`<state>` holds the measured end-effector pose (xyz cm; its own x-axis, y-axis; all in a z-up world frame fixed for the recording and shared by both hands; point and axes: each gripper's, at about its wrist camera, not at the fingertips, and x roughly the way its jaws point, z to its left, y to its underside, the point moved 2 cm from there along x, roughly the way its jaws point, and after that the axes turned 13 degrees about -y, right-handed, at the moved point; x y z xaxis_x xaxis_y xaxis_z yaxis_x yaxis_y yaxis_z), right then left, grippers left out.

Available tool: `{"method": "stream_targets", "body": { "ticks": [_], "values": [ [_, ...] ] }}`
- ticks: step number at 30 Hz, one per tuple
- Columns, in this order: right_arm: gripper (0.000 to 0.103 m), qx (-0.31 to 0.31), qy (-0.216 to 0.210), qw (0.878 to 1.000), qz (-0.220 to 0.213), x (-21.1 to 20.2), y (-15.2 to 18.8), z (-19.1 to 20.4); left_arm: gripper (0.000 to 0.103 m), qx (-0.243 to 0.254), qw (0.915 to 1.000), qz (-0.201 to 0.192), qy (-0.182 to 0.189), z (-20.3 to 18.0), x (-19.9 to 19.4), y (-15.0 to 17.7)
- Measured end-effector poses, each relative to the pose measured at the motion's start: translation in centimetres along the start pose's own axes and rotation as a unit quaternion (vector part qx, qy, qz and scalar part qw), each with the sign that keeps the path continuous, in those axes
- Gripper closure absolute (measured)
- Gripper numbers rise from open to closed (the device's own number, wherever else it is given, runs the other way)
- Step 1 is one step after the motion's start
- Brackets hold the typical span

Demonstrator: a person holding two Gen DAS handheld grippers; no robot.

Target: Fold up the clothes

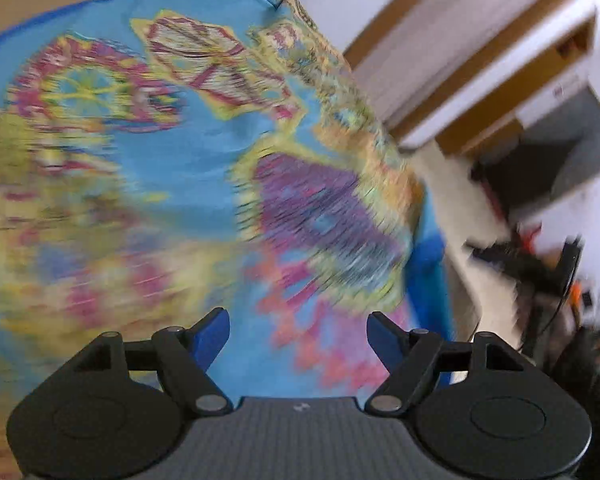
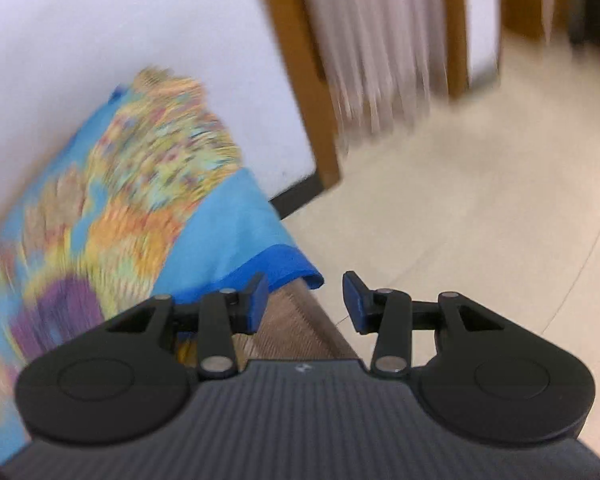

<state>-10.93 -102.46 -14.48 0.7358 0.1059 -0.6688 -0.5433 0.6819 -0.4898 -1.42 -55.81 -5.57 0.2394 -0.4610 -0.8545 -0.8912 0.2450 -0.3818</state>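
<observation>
Both views were blurred. Only the left one showed the cloth (image 1: 172,152) spread wide under the left claw (image 1: 298,334), jaws wide apart and empty, with dark clutter (image 1: 548,272) at right. Only the right one showed the cloth's blue hem by the half-open, empty right claw (image 2: 305,302), above floor (image 2: 480,220). No writing was legible.
</observation>
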Motion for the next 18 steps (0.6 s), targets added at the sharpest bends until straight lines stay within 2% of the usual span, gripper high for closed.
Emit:
{"method": "stream_targets", "body": {
  "ticks": [1, 3, 7, 9, 11, 14, 15, 17, 18],
  "values": [
    [0.057, 0.054, -0.022, 0.998, 0.02, 0.9, -0.7, -1.8, 0.026, -0.003, 1.0, 0.001, 0.006, -1.4, 0.8, -0.2],
    [0.057, 0.158, -0.068, 0.983, 0.066, 2.8, -1.5, -5.4, 0.026, 0.002, 0.9999, 0.009, 0.005, -4.1, 2.3, -0.7],
    [0.057, 0.289, -0.152, 0.936, 0.132, 6.1, -1.3, -10.0, 0.026, 0.017, 0.9991, 0.032, -0.022, -7.5, 4.4, -1.3],
    [0.054, 0.347, -0.193, 0.908, 0.13, 7.6, -0.9, -11.4, 0.026, 0.014, 0.9984, 0.043, -0.033, -8.1, 5.1, -1.5],
    [0.045, 0.4, -0.223, 0.882, 0.108, 9.2, -0.5, -12.4, 0.026, 0.01, 0.9976, 0.053, -0.044, -8.7, 5.7, -1.7],
    [0.044, 0.473, -0.248, 0.842, 0.072, 11.9, 0.4, -13.3, 0.026, 0.014, 0.9968, 0.056, -0.055, -9.3, 5.7, -1.8],
    [0.044, 0.49, -0.254, 0.832, 0.064, 12.7, 0.7, -13.4, 0.026, 0.016, 0.9966, 0.056, -0.058, -9.4, 5.5, -1.8],
    [0.045, 0.509, -0.263, 0.818, 0.047, 13.8, 1.1, -13.1, 0.026, 0.018, 0.9965, 0.052, -0.062, -9.6, 5.4, -1.7],
    [0.047, 0.51, -0.265, 0.818, 0.033, 13.9, 1.0, -13.0, 0.026, 0.018, 0.9965, 0.049, -0.065, -9.6, 5.3, -1.7]
  ]
}}
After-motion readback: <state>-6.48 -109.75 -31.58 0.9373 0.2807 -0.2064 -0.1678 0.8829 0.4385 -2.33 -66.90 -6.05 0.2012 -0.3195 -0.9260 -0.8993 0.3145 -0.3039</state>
